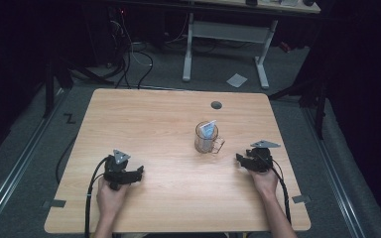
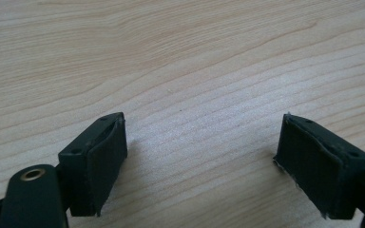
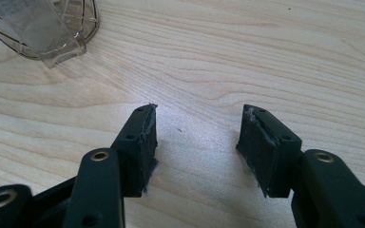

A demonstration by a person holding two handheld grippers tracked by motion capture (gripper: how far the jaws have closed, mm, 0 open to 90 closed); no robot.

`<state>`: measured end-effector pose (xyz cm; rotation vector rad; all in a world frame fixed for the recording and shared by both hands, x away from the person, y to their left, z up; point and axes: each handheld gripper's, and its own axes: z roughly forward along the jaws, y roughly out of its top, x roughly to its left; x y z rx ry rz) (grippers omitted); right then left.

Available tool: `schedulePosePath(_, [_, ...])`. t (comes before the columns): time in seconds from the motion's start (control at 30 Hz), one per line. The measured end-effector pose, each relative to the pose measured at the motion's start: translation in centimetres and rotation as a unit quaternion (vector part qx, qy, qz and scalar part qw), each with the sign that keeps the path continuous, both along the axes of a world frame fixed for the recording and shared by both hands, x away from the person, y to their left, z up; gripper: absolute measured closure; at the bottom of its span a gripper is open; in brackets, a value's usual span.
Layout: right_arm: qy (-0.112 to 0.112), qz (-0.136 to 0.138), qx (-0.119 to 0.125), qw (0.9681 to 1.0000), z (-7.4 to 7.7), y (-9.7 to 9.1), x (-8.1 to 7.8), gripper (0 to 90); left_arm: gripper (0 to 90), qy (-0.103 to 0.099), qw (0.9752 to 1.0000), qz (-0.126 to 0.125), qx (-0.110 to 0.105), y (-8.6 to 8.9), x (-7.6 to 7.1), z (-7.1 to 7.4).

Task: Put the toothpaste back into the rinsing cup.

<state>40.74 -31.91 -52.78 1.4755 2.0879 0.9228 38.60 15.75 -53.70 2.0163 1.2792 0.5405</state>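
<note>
A clear glass mug (image 1: 206, 138) with a handle stands upright near the middle of the wooden table (image 1: 149, 114), and a white and blue packet (image 1: 209, 129) sticks out of its top. My left gripper (image 1: 138, 173) rests low at the front left, open, with bare wood between its jaws (image 2: 202, 152). My right gripper (image 1: 239, 159) sits at the front right, just right of the mug, also open and holding nothing (image 3: 197, 137). The mug's base and handle (image 3: 43, 28) show at the top left of the right gripper view.
A round cable hole (image 1: 216, 105) lies in the table behind the mug. Beyond the table stand a white desk frame (image 1: 225, 34), tangled cables (image 1: 129, 54) on the floor and a scrap of paper (image 1: 236, 80). Black cables trail from both grippers off the front edge.
</note>
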Motion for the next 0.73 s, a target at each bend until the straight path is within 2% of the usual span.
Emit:
schedulePosePath(0.1, [-0.004, -0.001, -0.007, 1.0000, -0.08, 0.10, -0.01, 45.5, 17.5, 0.000, 1.0000, 0.000, 0.000, 0.00, 0.00, 0.00])
schedulePosePath(0.17, [-0.014, 0.003, -0.024, 0.9996, -0.23, 0.29, -0.01, 43.4, 17.5, 0.000, 1.0000, 0.000, 0.000, 0.00, 0.00, 0.00])
schedulePosePath(0.4, [-0.014, -0.006, -0.024, 0.9996, -0.29, 0.32, 0.08, 38.8, 17.5, 0.000, 1.0000, 0.000, 0.000, 0.00, -0.01, 0.00])
schedulePosePath(0.5, [-0.013, -0.008, -0.024, 0.9996, -0.30, 0.32, 0.10, 37.4, 18.1, 0.000, 1.0000, 0.010, -0.001, -0.17, 0.38, 0.01])
schedulePosePath(0.63, [-0.012, -0.011, -0.023, 0.9996, -0.30, 0.42, 0.15, 36.0, 18.1, -0.001, 1.0000, -0.004, 0.001, -0.13, 0.08, 0.00])
schedulePosePath(0.73, [-0.011, -0.015, -0.024, 0.9996, -0.31, 0.40, 0.16, 34.3, 18.1, -0.001, 1.0000, -0.003, 0.000, -0.15, 0.11, 0.00])
